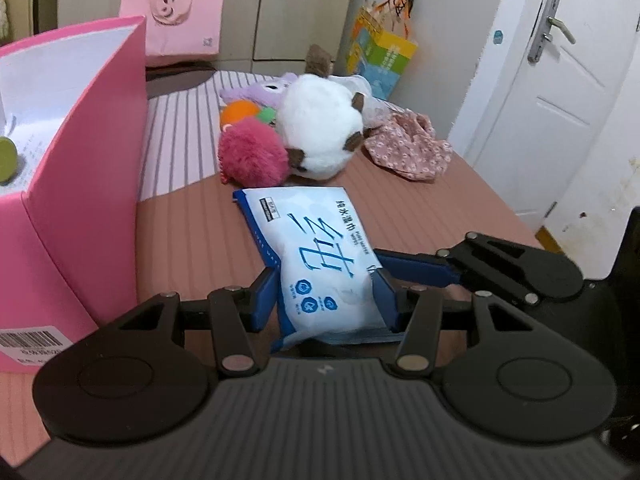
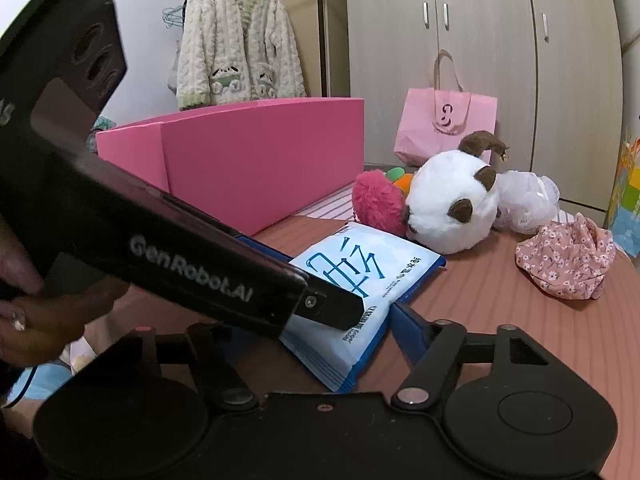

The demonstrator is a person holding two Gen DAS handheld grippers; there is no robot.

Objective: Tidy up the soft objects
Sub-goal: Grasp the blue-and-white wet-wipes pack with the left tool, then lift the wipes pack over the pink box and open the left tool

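A white and blue pack of wet wipes (image 1: 316, 256) lies on the brown mat. My left gripper (image 1: 326, 294) has its blue fingers on both sides of the pack's near end, shut on it. My right gripper (image 2: 320, 316) reaches in from the right; one blue finger (image 2: 408, 328) touches the pack's (image 2: 360, 276) corner, and the left gripper's body hides its other finger. A pink box (image 1: 80, 184) stands open at left. A white plush (image 1: 320, 128), a magenta pompom (image 1: 252, 152) and a floral cloth (image 1: 408, 144) lie beyond.
A pink paper bag (image 1: 176, 16) leans on the wardrobe. A colourful bag (image 1: 380, 52) stands by the white door (image 1: 560, 92). A green object (image 1: 8, 158) sits in the box. A knit cardigan (image 2: 236, 40) hangs behind.
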